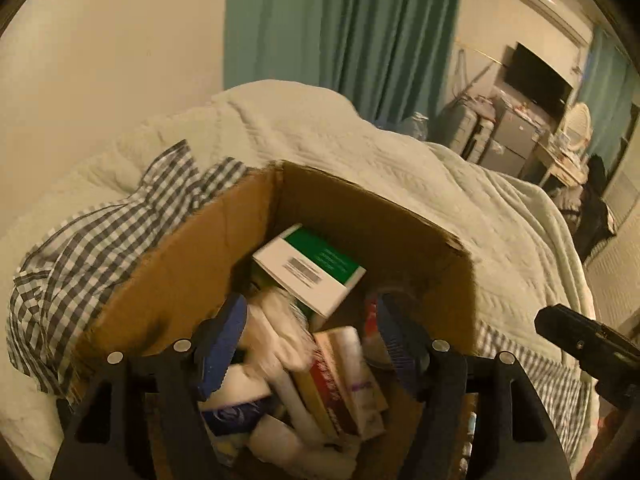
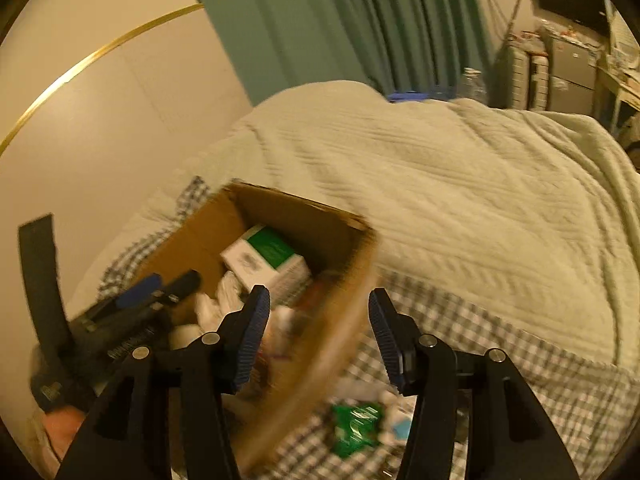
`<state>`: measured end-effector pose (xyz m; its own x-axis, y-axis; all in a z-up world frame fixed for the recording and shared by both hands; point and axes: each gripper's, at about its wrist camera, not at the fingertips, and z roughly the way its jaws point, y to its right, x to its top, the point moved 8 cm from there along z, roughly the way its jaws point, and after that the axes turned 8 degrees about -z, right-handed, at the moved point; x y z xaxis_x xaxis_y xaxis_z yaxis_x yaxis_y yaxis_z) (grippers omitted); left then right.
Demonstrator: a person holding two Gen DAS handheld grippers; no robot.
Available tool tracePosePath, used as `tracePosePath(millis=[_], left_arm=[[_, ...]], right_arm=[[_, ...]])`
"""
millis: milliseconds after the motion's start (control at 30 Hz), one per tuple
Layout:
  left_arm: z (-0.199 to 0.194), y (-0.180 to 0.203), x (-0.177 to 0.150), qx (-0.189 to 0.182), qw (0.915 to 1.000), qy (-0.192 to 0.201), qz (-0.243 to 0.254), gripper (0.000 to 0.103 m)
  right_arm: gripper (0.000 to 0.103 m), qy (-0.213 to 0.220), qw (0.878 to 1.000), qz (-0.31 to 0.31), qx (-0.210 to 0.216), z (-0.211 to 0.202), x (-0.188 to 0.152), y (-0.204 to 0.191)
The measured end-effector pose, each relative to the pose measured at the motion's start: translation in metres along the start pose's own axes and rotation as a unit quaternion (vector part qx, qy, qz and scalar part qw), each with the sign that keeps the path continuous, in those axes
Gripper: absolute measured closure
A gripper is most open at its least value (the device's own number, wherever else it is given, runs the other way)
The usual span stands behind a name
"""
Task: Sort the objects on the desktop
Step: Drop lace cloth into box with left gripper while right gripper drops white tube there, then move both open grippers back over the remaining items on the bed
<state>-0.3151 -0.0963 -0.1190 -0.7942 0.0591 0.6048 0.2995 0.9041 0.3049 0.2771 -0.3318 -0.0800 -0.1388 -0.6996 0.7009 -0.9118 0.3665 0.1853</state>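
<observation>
A brown cardboard box [image 1: 192,264] stands open on a checked cloth on the bed; it also shows in the right wrist view [image 2: 336,344]. Inside lie a white and green carton [image 1: 308,272], also seen from the right [image 2: 268,258], white rolls [image 1: 276,332] and several small packs [image 1: 344,376]. My left gripper [image 1: 312,340] is open and empty above the box contents. My right gripper [image 2: 318,340] is open and empty above the box's right wall. A green packet [image 2: 354,424] lies on the cloth outside the box, below my right gripper.
The checked cloth [image 1: 84,248] lies on a pale quilted bedspread [image 2: 460,208]. A teal curtain [image 1: 344,28] hangs behind the bed. A dark screen [image 1: 536,76] and cluttered furniture stand at the far right. The other gripper [image 1: 592,352] shows at the right edge of the left wrist view.
</observation>
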Motion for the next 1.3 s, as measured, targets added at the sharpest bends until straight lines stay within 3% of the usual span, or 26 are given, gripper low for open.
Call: tracePosePath(millis=[267, 600, 867, 1300], left_arm=[[-0.038, 0.062, -0.032, -0.047, 0.9974, 0.005, 0.056, 0.033], [-0.057, 0.128, -0.129, -0.088, 0.9859, -0.055, 0.131, 0.033], [-0.031, 0.139, -0.203, -0.07, 0.9762, -0.098, 0.18, 0.033], [0.023, 0.126, -0.243, -0.053, 0.9727, -0.134, 0.182, 0.033]], right_arm=[[0.052, -0.034, 0.998, 0.026, -0.051, -0.04, -0.06, 0.045], [0.052, -0.049, 0.994, 0.063, -0.076, -0.089, -0.122, 0.076], [0.052, -0.066, 0.989, 0.096, -0.087, -0.11, -0.167, 0.096], [0.052, -0.108, 0.98, 0.138, -0.093, -0.088, -0.214, 0.135]])
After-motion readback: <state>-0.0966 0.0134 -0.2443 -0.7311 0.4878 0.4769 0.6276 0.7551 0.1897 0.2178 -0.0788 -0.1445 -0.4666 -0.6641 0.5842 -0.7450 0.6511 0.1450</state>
